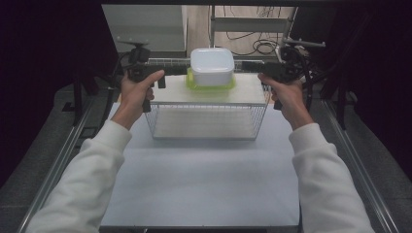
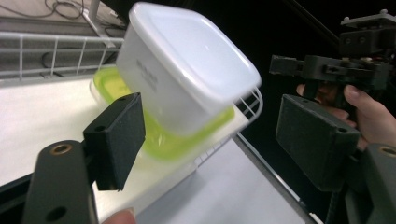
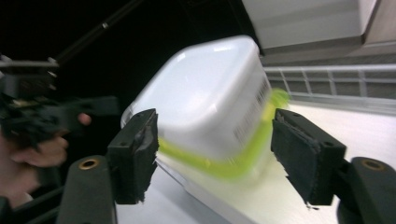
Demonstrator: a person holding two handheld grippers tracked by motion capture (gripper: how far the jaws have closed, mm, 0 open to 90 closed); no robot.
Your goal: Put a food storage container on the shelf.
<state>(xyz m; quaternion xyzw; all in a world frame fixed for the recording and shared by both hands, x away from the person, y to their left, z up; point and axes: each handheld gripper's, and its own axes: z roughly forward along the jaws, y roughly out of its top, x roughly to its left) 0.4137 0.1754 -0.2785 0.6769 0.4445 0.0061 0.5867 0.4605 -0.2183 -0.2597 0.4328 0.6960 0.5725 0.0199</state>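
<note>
A white, square plastic container [image 1: 212, 66], inverted on its lime-green lid, is seen on the far edge of a white wire basket [image 1: 208, 121]. It is flanked by the left gripper [image 1: 167, 73] and right gripper [image 1: 252, 68], both apparently equally near, jaws parted and gripping nothing.

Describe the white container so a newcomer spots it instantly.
On the pale table stands a wire basket topped by a white board. At the board's back edge sits the white plastic container, upside down on its lime-green lid, the one coloured item there.
</note>
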